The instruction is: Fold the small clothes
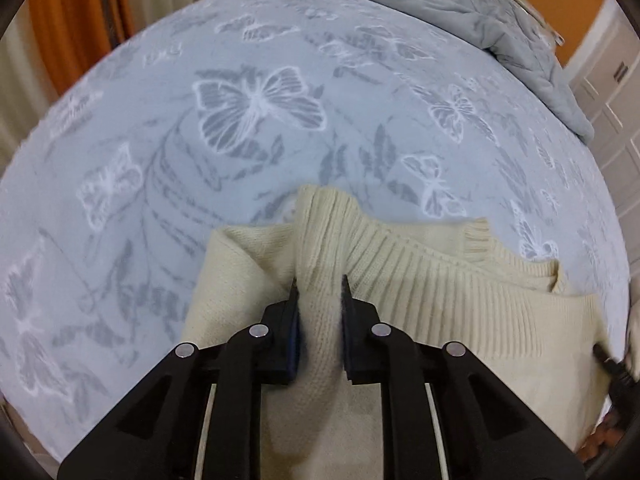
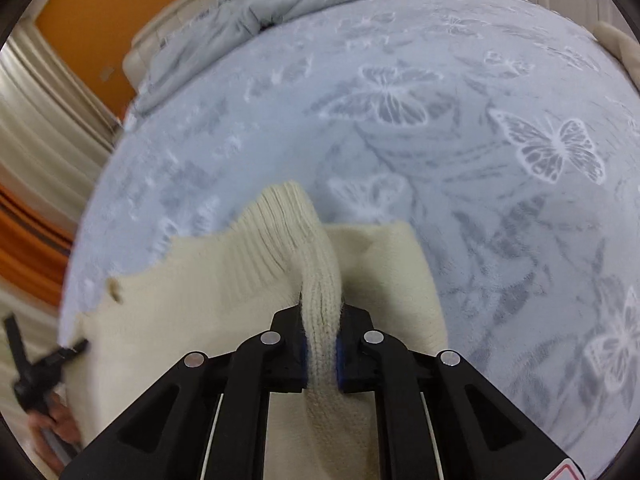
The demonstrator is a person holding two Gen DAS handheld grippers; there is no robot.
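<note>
A bed fills the room here, spread with a pale blue blanket (image 1: 280, 60) printed with white butterflies, a rumpled grey duvet (image 1: 460, 4) pushed up toward the far end against orange walls; on the near part of the blanket lies a cream knitted sweater (image 1: 460, 292), ribbed along one edge, partly lifted off the cover.

The left gripper (image 1: 320, 286) has a bunched fold of that knit between its fingers, the pads pressing in on the wool from both sides; the right gripper (image 2: 320, 300) is clamped narrow on a thick ridge of ribbed knit, which rises in a hump just past its tips; each tool shows as a dark shape at the edge of the other's view, so they hold opposite ends of the same garment.

As for progress, I'd judge this an early fold in the making; the sweater looks doubled over in places but loose and uneven, nothing squared off; laying the held edge down, smoothing, and folding again all seem left to do.
</note>
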